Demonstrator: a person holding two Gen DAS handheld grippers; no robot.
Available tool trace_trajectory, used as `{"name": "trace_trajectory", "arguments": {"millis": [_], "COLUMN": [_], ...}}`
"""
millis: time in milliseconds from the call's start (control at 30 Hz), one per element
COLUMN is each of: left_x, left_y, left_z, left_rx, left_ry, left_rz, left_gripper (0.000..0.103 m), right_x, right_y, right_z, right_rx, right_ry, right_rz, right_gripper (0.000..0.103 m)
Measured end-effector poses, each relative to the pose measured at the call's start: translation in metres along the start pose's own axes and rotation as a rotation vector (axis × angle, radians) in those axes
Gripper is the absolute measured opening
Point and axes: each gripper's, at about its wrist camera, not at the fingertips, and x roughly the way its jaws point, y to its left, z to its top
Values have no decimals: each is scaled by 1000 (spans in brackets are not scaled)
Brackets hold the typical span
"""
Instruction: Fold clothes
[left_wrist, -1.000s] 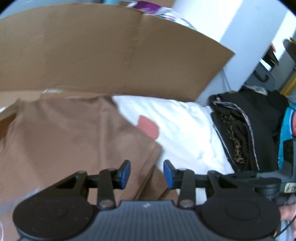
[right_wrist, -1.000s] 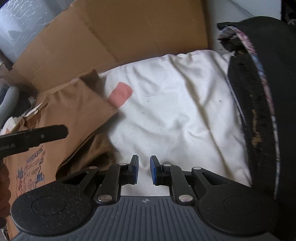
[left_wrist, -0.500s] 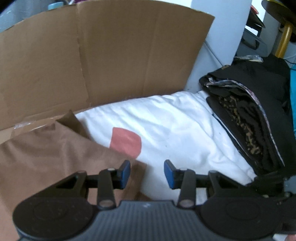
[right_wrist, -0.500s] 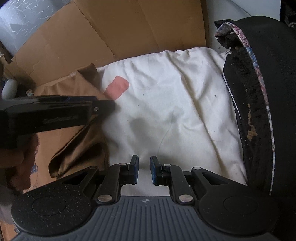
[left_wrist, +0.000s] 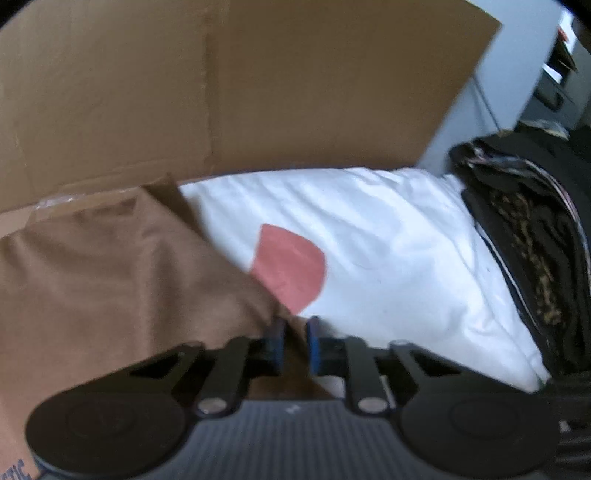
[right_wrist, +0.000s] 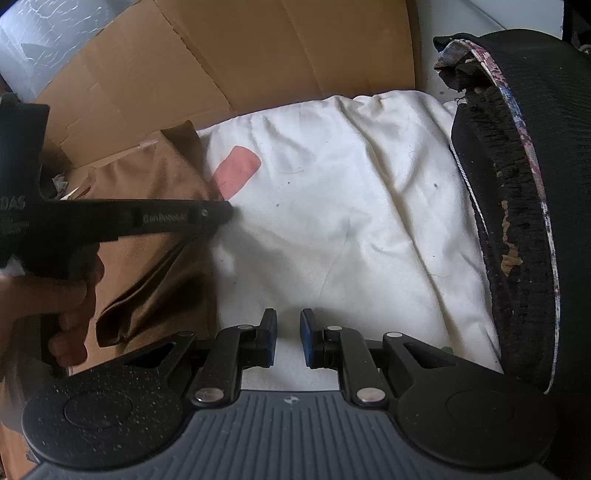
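The brown garment (left_wrist: 110, 280) lay spread flat at the left of the scene, its far edge against the foot of the upright cardboard sheet (left_wrist: 258, 92); the fabric was a plain mid-brown with a soft matte surface, and dark blue printed lettering showed at its lower left corner in the left wrist view, too cropped to read; in the right wrist view its right side was doubled over into a loose fold with a dark shadowed crease, and one corner stood up in a point near the cardboard; its right edge overlapped the white cloth (left_wrist: 388, 251), a creased white piece bearing a pink-red patch (left_wrist: 288, 269) that the brown edge partly covered; a dark pile of clothes (left_wrist: 535, 258), black with a patterned trim and a leopard-like layer, lay against the right side of the white cloth; the left gripper (left_wrist: 295, 345) was clenched on the right edge of the brown garment, with a narrow strip of brown fabric pinched between its blue pads (left_wrist: 277, 343); the left hand (right_wrist: 62, 302) of the person gripped the handle of that tool at the left of the right wrist view; the right gripper (right_wrist: 288, 341) hovered above the near part of the white cloth, its jaws standing a little apart with nothing between them.
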Motion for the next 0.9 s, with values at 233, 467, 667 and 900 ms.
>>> {"name": "trace_trajectory", "arguments": {"millis": [233, 467, 667, 900], "left_x": [-35, -80, -99, -109], "left_y": [23, 59, 92, 131], "left_z": [0, -7, -13, -24], "left_rx": [-23, -62, -177, -281], "left_ry": [-8, -81, -161, -189], "left_rz": [-58, -42, -46, -35], "left_gripper": [5, 5, 5, 5], "right_x": [-2, -1, 3, 23], "right_y": [5, 16, 33, 57], "right_z": [4, 21, 41, 74], "right_rx": [20, -3, -97, -148], "right_ry": [-1, -25, -25, -64], "right_rz": [34, 48, 44, 38], "right_gripper": [20, 20, 20, 20]}}
